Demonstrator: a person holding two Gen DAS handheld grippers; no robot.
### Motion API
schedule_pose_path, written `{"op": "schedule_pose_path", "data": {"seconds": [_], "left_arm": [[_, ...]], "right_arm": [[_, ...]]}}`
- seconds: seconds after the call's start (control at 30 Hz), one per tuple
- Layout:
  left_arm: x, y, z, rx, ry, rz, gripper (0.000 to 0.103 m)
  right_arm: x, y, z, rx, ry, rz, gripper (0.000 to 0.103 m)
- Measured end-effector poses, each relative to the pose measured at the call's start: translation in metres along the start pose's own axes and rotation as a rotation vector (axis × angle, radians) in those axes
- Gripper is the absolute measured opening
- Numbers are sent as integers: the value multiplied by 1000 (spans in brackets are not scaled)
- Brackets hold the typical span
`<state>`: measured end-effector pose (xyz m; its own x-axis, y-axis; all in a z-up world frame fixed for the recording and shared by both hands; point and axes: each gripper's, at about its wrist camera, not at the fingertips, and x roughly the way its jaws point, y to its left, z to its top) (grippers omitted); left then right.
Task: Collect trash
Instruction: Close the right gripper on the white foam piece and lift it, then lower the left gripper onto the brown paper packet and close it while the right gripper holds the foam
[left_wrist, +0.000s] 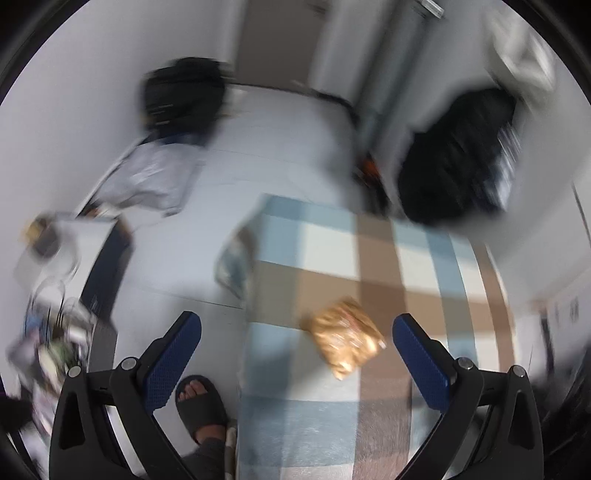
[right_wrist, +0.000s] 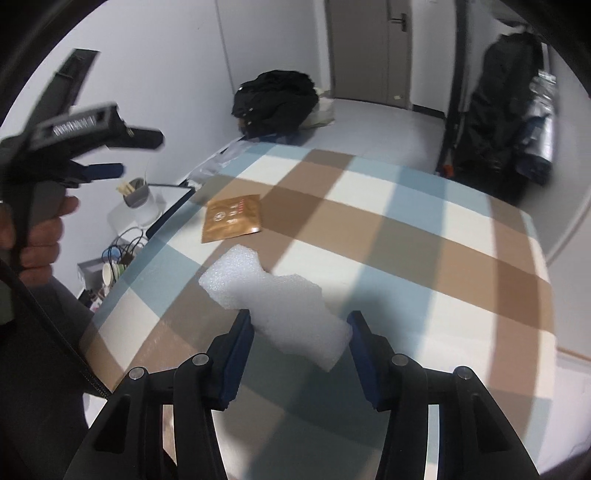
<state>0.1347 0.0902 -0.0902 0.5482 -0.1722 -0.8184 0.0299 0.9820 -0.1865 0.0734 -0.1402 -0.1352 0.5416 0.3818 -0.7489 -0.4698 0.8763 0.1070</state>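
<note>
Right wrist view: white foam (right_wrist: 280, 306) lies on the checked bed cover (right_wrist: 424, 236), its near end between the right gripper (right_wrist: 301, 326) pads.
Right gripper: jaws clamped on the foam, both pads touching its sides.
Packet: a flat brown packet (right_wrist: 232, 218) lies on the cover beyond the foam, apart from it, near the bed's left edge.
Left gripper (right_wrist: 110, 155): held in a hand (right_wrist: 37, 236) at the left, above the floor beside the bed; jaws wide apart, nothing between them.
Left wrist view: blurred; the packet (left_wrist: 345, 338) sits on the cover between the spread left gripper (left_wrist: 297, 343) pads, touching neither.
Cup (right_wrist: 138, 192): grey, on a low white stand left of the bed, holding pale sticks.
Box (right_wrist: 92, 273): on the floor below it, holding a paper cup and tangled cables.
Floor: a sandalled foot (left_wrist: 201, 402) beside the bed.
</note>
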Motion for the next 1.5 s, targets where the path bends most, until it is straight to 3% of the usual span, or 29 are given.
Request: {"op": "schedule_pose_path", "data": {"seconds": [0.13, 0.5, 0.73, 0.97, 1.2, 1.33, 1.5], "left_arm": [[34, -27, -3, 175, 137, -8, 102], [69, -28, -4, 310, 306, 0, 102], [82, -31, -5, 405, 328, 43, 102], [80, -37, -6, 470, 346, 19, 97], [72, -46, -6, 530, 326, -28, 73], [69, -39, -1, 504, 315, -37, 53], [70, -31, 4, 438, 316, -59, 41]], "right_arm": [[-23, -17, -5, 29, -32, -12, 51], [-52, -48, -13, 113, -97, -15, 51], [-55, -58, -19, 150, -104, -12, 51], [-53, -66, -20, 182, -99, -17, 51], [-52, -71, -20, 210, -104, -4, 51], [-52, -74, -22, 221, -106, -2, 51], [-54, -75, -23, 232, -113, -3, 51]]}}
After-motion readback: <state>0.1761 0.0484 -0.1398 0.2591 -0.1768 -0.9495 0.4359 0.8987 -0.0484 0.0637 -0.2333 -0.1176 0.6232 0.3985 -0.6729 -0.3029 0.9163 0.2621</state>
